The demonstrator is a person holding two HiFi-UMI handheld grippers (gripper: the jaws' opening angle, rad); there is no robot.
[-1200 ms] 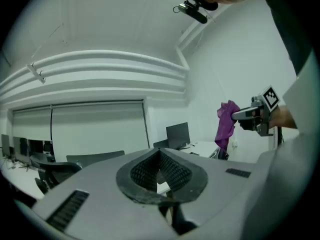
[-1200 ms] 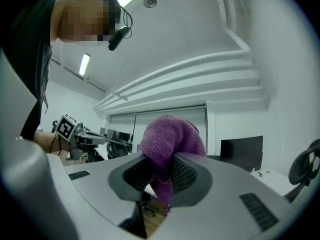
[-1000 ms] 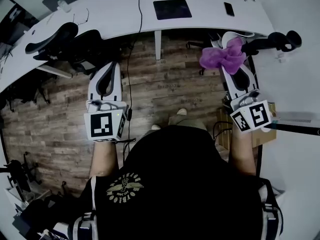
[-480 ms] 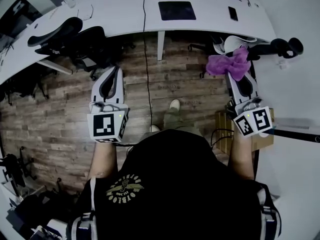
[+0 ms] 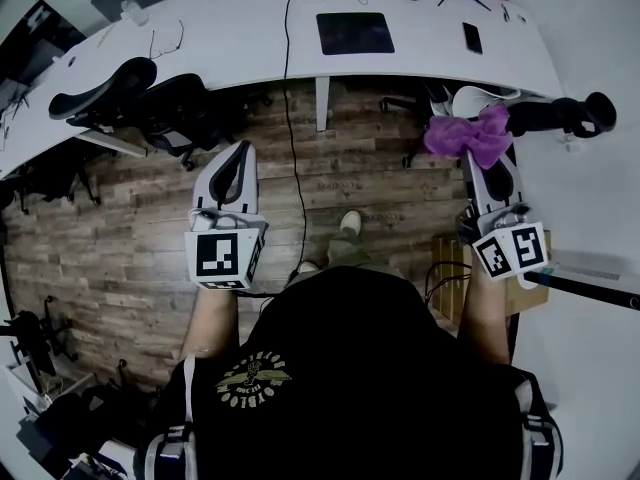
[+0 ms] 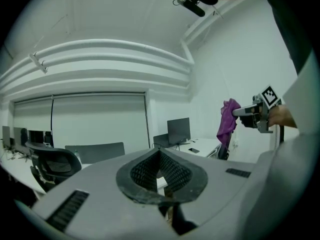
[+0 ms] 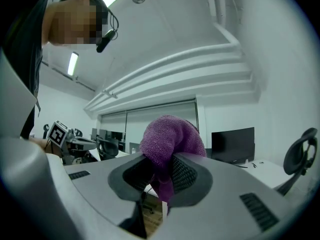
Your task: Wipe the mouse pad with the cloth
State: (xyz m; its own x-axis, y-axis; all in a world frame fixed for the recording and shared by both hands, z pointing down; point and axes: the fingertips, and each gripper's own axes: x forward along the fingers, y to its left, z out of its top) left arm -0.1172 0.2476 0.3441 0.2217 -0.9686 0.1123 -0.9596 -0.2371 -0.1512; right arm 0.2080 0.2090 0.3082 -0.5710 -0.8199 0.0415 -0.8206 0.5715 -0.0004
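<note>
Well short of the dark rectangular mouse pad (image 5: 355, 32), the right gripper (image 5: 489, 151) pinches a fuzzy purple cloth (image 5: 466, 135) — a shallow bite might drop it — while the left gripper (image 5: 241, 150) is closed on nothing.

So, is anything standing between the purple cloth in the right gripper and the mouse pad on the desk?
Nothing visible blocks it. The purple cloth, clamped in the right gripper, hangs over the wooden floor before the white desk. The mouse pad lies bare; a phone lies to its right, apart.
</note>
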